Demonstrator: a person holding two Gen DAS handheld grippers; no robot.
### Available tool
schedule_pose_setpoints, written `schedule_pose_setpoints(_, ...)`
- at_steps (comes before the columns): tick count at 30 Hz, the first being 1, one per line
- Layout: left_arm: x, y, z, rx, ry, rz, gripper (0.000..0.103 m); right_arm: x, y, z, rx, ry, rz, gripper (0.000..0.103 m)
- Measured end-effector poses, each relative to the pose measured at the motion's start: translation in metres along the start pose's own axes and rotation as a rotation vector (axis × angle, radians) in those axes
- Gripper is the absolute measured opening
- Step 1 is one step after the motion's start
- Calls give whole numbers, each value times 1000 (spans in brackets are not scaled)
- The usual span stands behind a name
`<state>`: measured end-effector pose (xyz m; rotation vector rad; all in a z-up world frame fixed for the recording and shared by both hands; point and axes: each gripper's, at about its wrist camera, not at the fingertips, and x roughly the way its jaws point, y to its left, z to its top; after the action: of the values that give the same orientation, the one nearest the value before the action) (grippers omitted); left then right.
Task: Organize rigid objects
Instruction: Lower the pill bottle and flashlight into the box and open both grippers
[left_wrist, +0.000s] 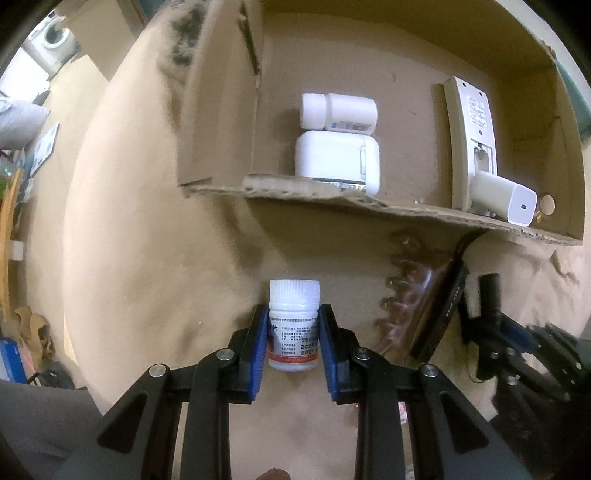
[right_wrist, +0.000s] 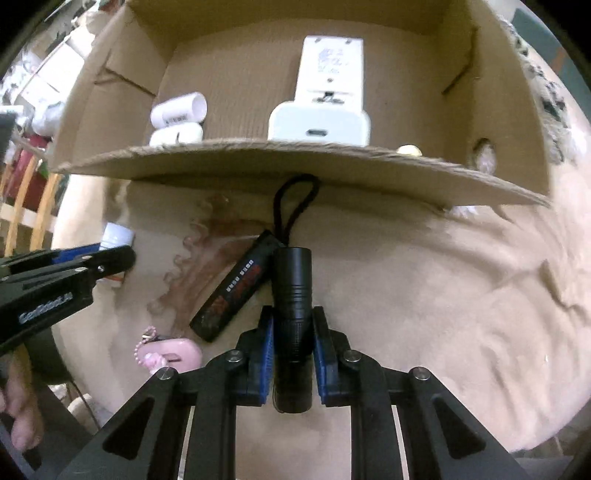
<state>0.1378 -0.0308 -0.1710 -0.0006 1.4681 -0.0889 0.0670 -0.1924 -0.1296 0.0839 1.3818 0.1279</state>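
A tan, fleecy blanket (left_wrist: 147, 240) covers the surface, and an open brown cardboard box (left_wrist: 369, 210) sits on it. Inside the box I count four white things: one pill bottle lying down (left_wrist: 338, 112), one rounded case (left_wrist: 337, 159) touching it, one flat remote-like device (left_wrist: 472, 136) along the right wall, and one charger block (left_wrist: 504, 197) at its near end. Outside, near the box's front edge, the left gripper (left_wrist: 293, 332) is clamped on a second white pill bottle with a ribbed cap (left_wrist: 293, 325). The right gripper (right_wrist: 293, 339) is clamped on one black cylindrical flashlight with a cord loop (right_wrist: 293, 295). Beside it lie one black printed stick (right_wrist: 240, 288), one clear brownish comb-like piece (right_wrist: 199, 266), and one pink keychain charm (right_wrist: 173, 354).
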Motion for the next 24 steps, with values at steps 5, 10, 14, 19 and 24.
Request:
schedule_pose_setpoints(5, -14, 12, -7, 1, -28, -5, 24, -25, -2, -8, 19, -54, 37, 20)
schedule_pose_setpoints(10, -46, 24, -18, -21, -76, -33, 24, -57, -7, -21, 65, -153, 108, 20)
schedule_pose_setpoints(14, -75, 36, -27, -56, -129, -66, 24, -94, -8, -20, 59, -267, 149, 20)
schedule_pose_setpoints(19, -106, 42, -30, -71, -214, -80, 24, -129, -11, -12, 93, -356, 197, 20)
schedule_pose_setpoints(24, -131, 34, -19, -69, -275, -91, 24, -165, -17, 7, 82, -439, 206, 20)
